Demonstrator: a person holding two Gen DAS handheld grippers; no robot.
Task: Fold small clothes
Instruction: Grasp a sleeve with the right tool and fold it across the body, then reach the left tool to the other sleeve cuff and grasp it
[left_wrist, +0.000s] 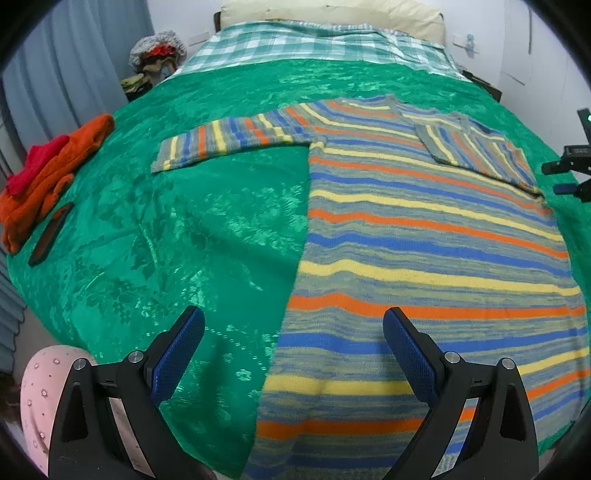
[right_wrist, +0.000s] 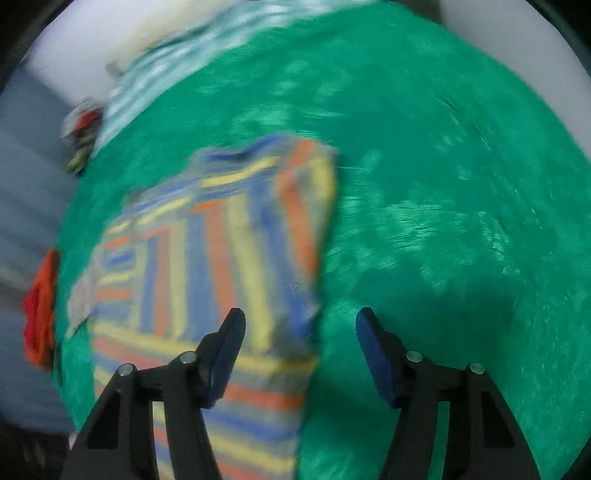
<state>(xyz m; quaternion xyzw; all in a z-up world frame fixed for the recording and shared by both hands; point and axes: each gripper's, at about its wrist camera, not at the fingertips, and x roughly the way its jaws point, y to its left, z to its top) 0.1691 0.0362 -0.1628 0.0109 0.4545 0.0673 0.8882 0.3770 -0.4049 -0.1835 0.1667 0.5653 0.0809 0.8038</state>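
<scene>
Now striped sweater (left_wrist: 424, 236) on green bedspread (left_wrist: 207, 229)

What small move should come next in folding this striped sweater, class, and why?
Probably take the left gripper to the left sleeve and fold it in. The right sleeve already lies across the sweater; the left one still lies out flat on the blanket. Both grippers are open.

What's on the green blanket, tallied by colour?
Striped (blue, orange, yellow, grey): 1, the sweater, spread flat with one sleeve folded in
Orange: 1, a garment at the edge
Red: 1, a garment lying on the orange one
Dark: 1, a flat oblong thing beside them, too small to identify
Total: 4
</scene>
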